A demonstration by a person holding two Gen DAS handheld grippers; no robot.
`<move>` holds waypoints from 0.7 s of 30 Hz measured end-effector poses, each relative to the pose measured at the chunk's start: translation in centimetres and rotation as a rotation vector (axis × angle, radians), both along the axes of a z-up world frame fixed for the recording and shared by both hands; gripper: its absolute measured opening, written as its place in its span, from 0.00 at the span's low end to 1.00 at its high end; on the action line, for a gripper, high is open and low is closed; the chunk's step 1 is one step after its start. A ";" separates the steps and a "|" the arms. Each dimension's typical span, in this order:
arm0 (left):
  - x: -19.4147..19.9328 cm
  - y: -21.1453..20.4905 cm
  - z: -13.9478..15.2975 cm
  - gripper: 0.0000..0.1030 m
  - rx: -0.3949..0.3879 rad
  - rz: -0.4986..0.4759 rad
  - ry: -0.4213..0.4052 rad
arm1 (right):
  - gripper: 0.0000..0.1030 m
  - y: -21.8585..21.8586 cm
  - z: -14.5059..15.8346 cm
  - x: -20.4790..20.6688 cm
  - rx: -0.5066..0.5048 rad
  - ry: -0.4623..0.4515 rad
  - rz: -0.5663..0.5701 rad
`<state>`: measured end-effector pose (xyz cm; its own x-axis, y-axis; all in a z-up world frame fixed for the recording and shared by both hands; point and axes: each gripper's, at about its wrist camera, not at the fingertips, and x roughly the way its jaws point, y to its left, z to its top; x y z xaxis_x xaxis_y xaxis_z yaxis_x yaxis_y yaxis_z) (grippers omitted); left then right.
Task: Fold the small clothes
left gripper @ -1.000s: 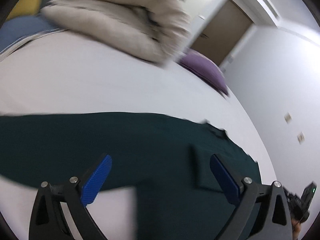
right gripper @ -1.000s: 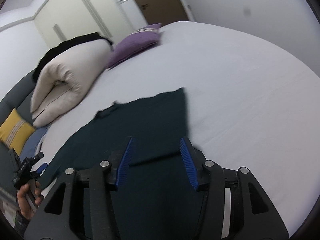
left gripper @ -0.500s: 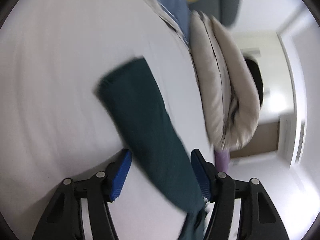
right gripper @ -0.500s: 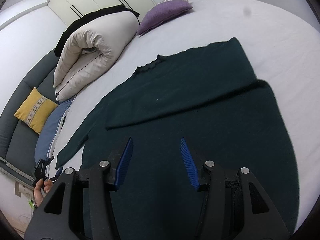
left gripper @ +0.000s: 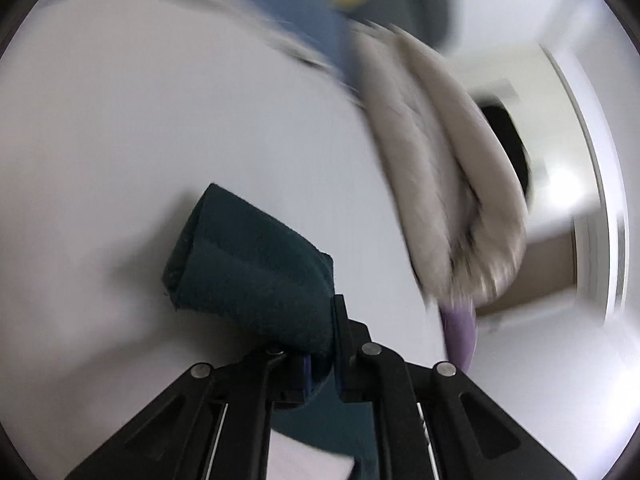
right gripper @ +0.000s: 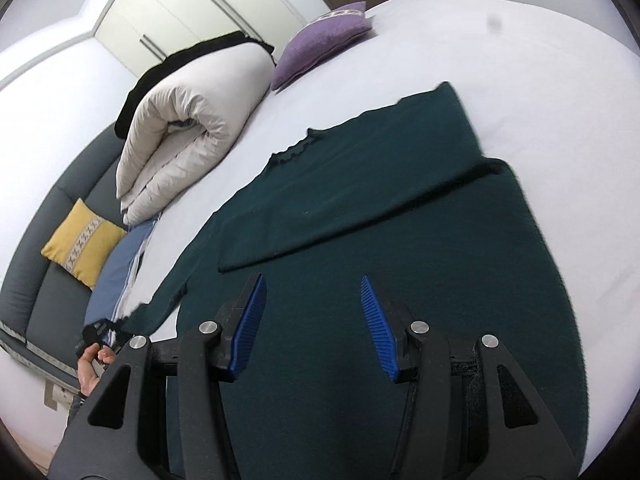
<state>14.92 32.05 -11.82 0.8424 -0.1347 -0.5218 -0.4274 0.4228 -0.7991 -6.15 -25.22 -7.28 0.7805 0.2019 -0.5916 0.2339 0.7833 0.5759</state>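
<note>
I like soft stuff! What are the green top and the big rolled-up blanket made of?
The green top looks like knitted wool or fleece: matte and fuzzy, especially at the cuff. The blanket looks like a padded cotton duvet: puffy, smooth, creased. The exact fibres can't be told.

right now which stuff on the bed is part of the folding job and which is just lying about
Job: dark green sweater, its sleeve end clamped in the left gripper; open right gripper above it.
Lying about: rolled duvet, purple cushion, yellow cushion.
</note>
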 end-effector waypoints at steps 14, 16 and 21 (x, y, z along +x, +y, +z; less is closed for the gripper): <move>4.4 -43.6 1.9 0.23 1.026 -0.891 -0.018 | 0.48 -6.0 -3.3 -4.9 0.085 0.006 -0.121; 4.2 -44.6 0.6 0.59 1.049 -0.907 0.019 | 0.48 -6.2 -3.4 -4.7 0.071 0.025 -0.117; 2.6 -42.0 1.0 0.80 1.039 -0.882 -0.002 | 0.63 -5.7 -3.4 -2.7 0.076 0.042 -0.092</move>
